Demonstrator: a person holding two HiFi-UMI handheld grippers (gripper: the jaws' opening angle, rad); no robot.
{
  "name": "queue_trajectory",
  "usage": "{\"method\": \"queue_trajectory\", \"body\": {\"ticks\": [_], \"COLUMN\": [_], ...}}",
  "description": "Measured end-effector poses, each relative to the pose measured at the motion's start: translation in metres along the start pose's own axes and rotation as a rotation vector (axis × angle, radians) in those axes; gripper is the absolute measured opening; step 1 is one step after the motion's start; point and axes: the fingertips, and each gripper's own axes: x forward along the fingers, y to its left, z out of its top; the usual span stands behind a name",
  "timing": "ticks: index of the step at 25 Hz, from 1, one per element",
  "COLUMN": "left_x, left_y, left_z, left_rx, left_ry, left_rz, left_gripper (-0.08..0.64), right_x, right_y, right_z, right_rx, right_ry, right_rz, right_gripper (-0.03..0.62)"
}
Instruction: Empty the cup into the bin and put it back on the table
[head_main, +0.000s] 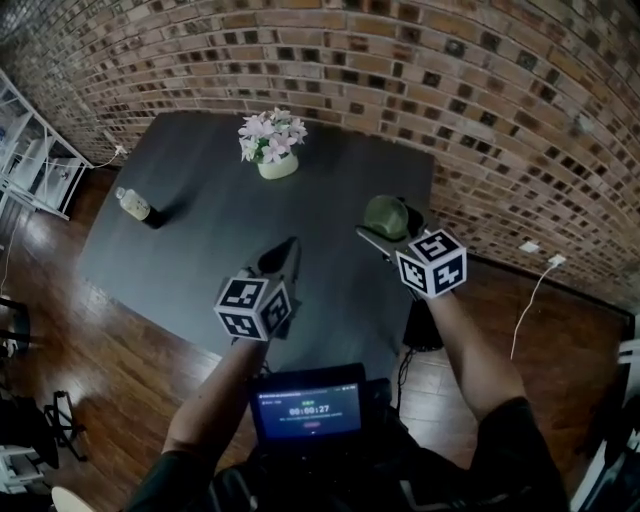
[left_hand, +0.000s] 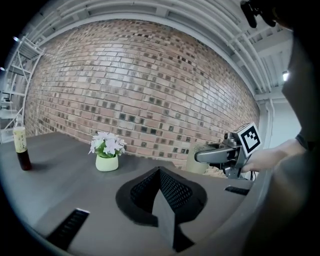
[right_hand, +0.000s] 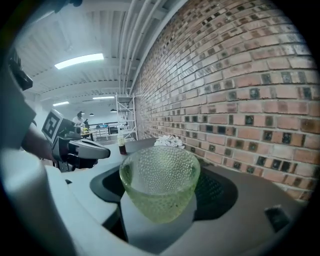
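While the right gripper (head_main: 391, 231) clamps the dimpled green glass cup (right_hand: 159, 186) over the dark table (head_main: 200, 235), the left gripper (head_main: 284, 254) hovers nearby, jaws together, empty.

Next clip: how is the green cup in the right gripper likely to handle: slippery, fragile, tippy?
The cup looks like stiff, translucent glass, so probably fragile if dropped. Its dimpled wall should give the jaws some purchase. It narrows toward the base, so it may tip when set down.

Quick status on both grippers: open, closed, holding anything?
Left gripper: closed, nothing between the jaws.
Right gripper: closed on the green cup.
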Motion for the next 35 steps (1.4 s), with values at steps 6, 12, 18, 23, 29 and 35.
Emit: {"method": "queue_trajectory", "body": {"ticks": [6, 12, 18, 23, 29, 35], "left_x": [0.019, 0.036, 0.058, 0.078, 0.094, 0.107], "left_y": [0.022, 0.04, 0.06, 0.078, 0.094, 0.105], "left_z": [-0.007, -0.021, -0.049, -0.072, -0.092, -0.108], "left_rx": [-0.017, -0.046, -0.028, -0.03, -0.053, -0.064], "left_ry": [0.02, 0.04, 0.077, 0.095, 0.102, 0.123], "left_rz": [0.008, 0.008, 0.027, 0.03, 0.03, 0.035], "left_gripper": [0.001, 0.002, 0.002, 0.002, 0.0, 0.002], "right_x": [0.039, 0.077, 0.116, 0.144, 0.162, 0.177], "right_y": [-0.003, -0.002, -0.003, -0.008, -0.018, -0.023], "right_z": [-0.008, -0.027, -0.056, -0.079, -0.097, -0.112], "right_rx": [-0.008, -0.012, 0.01, 0.014, 0.033, 0.041], "right_ry": [0.023, 0.028, 0.042, 0.045, 0.041, 0.066], "right_rz": [0.036, 0.085, 0.114, 0.122, 0.1, 0.086], "right_gripper": [0.396, 0.396, 0.396, 0.396, 0.396, 0.396]}}
